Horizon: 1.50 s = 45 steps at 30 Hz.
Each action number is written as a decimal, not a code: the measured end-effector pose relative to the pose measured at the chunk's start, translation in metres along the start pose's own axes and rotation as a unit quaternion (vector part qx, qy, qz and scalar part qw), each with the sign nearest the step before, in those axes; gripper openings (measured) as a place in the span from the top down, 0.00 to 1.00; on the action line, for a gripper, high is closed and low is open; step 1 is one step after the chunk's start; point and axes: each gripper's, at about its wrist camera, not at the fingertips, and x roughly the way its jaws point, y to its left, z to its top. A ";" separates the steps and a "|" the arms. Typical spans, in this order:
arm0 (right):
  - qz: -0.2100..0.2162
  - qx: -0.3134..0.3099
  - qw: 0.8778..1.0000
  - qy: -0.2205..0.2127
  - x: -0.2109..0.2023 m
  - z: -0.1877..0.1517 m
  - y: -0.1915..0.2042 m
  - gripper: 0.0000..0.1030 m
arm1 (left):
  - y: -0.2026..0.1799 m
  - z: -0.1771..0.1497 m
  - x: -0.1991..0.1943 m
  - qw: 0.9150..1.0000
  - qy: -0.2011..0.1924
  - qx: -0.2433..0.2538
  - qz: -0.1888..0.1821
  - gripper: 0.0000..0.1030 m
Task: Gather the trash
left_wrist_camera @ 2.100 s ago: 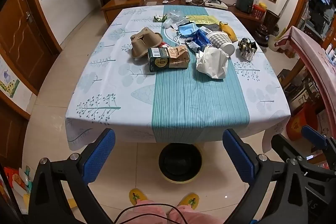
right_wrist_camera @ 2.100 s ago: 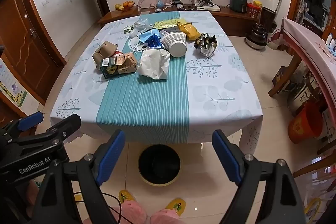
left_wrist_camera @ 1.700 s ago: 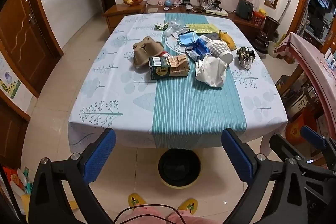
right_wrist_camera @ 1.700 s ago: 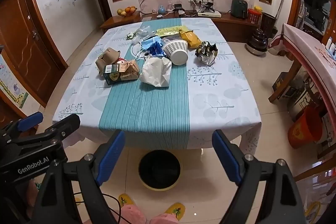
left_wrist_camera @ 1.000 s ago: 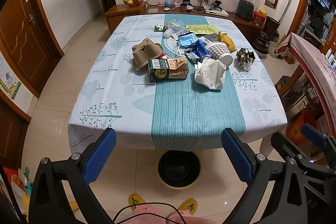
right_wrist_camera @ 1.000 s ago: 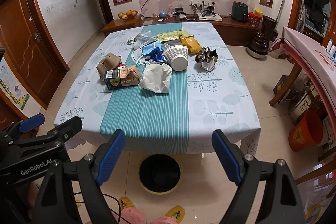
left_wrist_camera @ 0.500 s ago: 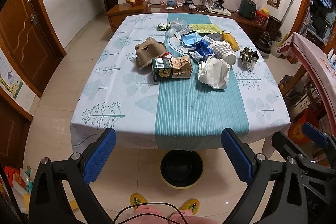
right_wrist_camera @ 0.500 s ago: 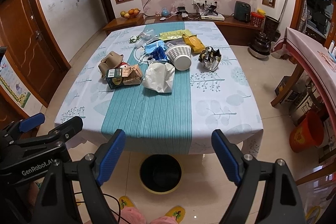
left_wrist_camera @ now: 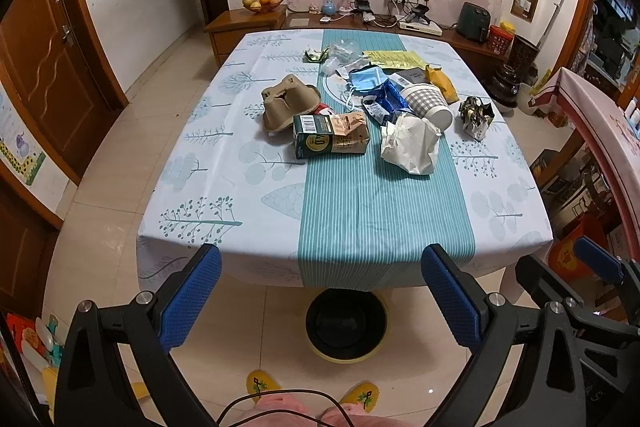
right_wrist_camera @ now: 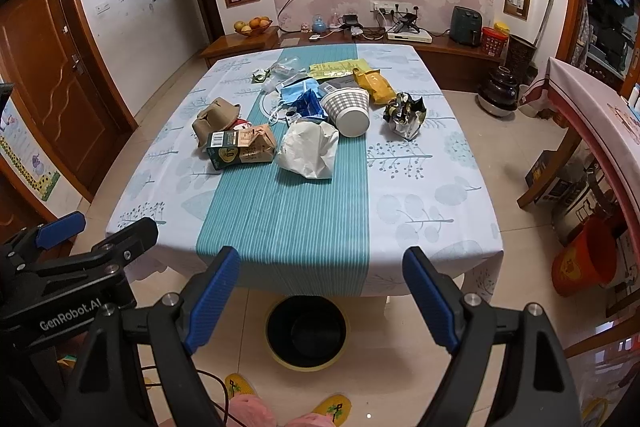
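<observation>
1. Both claws are spread wide with nothing in them. The left gripper [left_wrist_camera: 320, 291] and right gripper [right_wrist_camera: 322, 291] hang at the bottom of their frames, short of the table [left_wrist_camera: 224, 163], so I'd call this the approach before the first pick.
2. The trash sits in a pile around the middle of the frame, towards the far half of the table: a green carton [left_wrist_camera: 330, 141], a crumpled white bag [left_wrist_camera: 410, 143], a checked paper cup [left_wrist_camera: 428, 103] on its side, a brown pulp tray [left_wrist_camera: 286, 101] and more wrappers behind.
3. The bin [left_wrist_camera: 346, 323] is on the floor at bottom centre, just under the near table edge.
4. I'd start with the nearest stuff: left claw on the carton, right on the white bag.
5. Pinch the bag on a thick fold, since it looks floppy.
6. Grab the carton across its narrow side so it doesn't squirt out.
</observation>
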 end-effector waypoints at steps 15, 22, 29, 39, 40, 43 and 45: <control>0.005 -0.009 1.000 -0.005 0.001 0.008 0.005 0.18 | 0.002 0.007 0.001 1.000 -0.002 -0.012 0.006 0.04; 0.013 -0.012 1.000 -0.007 0.003 0.013 0.001 0.18 | 0.002 0.011 0.002 1.000 -0.001 -0.016 0.012 0.04; 0.024 -0.015 1.000 -0.011 0.005 0.020 0.000 0.18 | 0.004 0.016 -0.001 1.000 -0.003 -0.026 0.015 0.04; 0.045 -0.006 0.999 -0.005 0.024 0.041 0.003 0.18 | 0.026 0.037 0.002 0.999 -0.014 -0.050 0.004 0.04; 0.046 -0.005 0.999 -0.003 0.028 0.044 0.004 0.18 | 0.031 0.041 0.004 0.998 -0.016 -0.053 0.006 0.04; 0.049 -0.002 0.999 0.006 0.042 0.055 0.010 0.18 | 0.045 0.057 0.018 0.998 -0.007 -0.060 0.015 0.04; 0.045 0.004 0.999 0.008 0.050 0.063 0.012 0.18 | 0.055 0.070 0.033 0.998 0.004 -0.060 0.011 0.04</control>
